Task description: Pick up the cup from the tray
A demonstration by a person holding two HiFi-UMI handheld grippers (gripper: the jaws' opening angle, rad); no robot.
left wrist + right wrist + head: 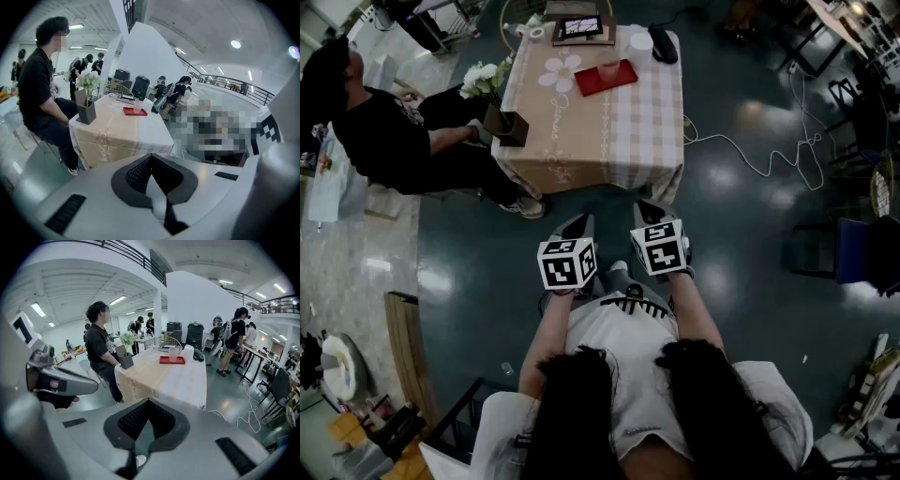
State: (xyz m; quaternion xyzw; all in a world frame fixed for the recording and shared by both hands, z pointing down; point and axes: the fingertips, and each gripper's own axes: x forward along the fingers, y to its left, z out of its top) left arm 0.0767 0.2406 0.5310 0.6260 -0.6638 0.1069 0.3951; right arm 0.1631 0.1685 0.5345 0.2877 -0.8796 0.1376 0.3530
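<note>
My left gripper (150, 158) and right gripper (147, 403) are both closed and empty. The cup (174, 354) stands on the red tray (163, 360), far ahead. It's probably light, thin plastic, so I'd squeeze its middle gently.

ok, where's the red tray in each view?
Head view: red tray top centre, at the far end of the table.
Left gripper view: tray left of centre, mid-height.
Right gripper view: tray slightly right of centre, mid-height.
Shared landmark: dark flower vase on the table's left edge.
</note>
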